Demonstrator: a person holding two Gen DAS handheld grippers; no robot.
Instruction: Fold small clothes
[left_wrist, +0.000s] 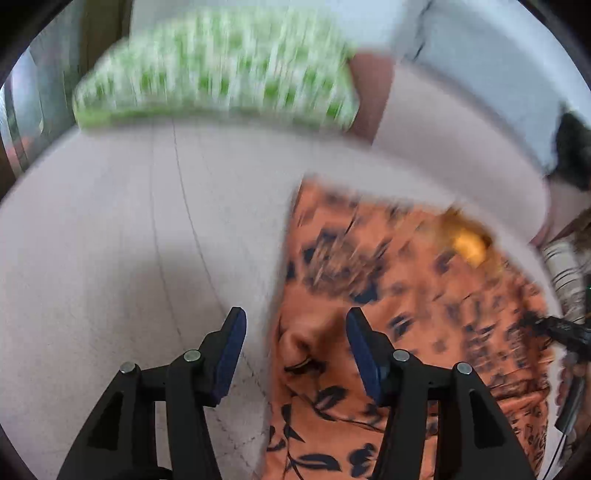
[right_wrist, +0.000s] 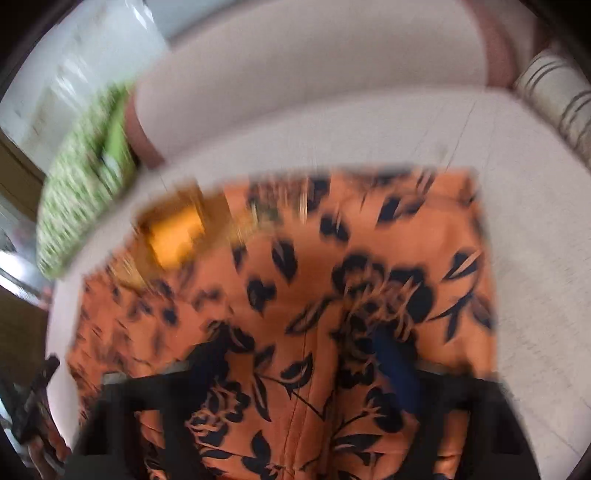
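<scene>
Left gripper (left_wrist: 295, 332) agape over orange garment (left_wrist: 424, 295) left edge; right gripper (right_wrist: 303, 354) seemingly spread, blurred; bare sofa seat (left_wrist: 129, 240) leftward.

Pale pinkish-beige upholstered sofa seat (left_wrist: 129, 229) fills the view, its padded backrest (right_wrist: 314, 74) curving behind. Green-and-white patterned cushion (left_wrist: 221, 70) at one end, cream striped cushion (right_wrist: 557, 96) at the other.

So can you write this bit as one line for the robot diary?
left gripper: open, over edge of orange floral garment | right gripper: open, above garment | garment on pale couch | blurred
</scene>
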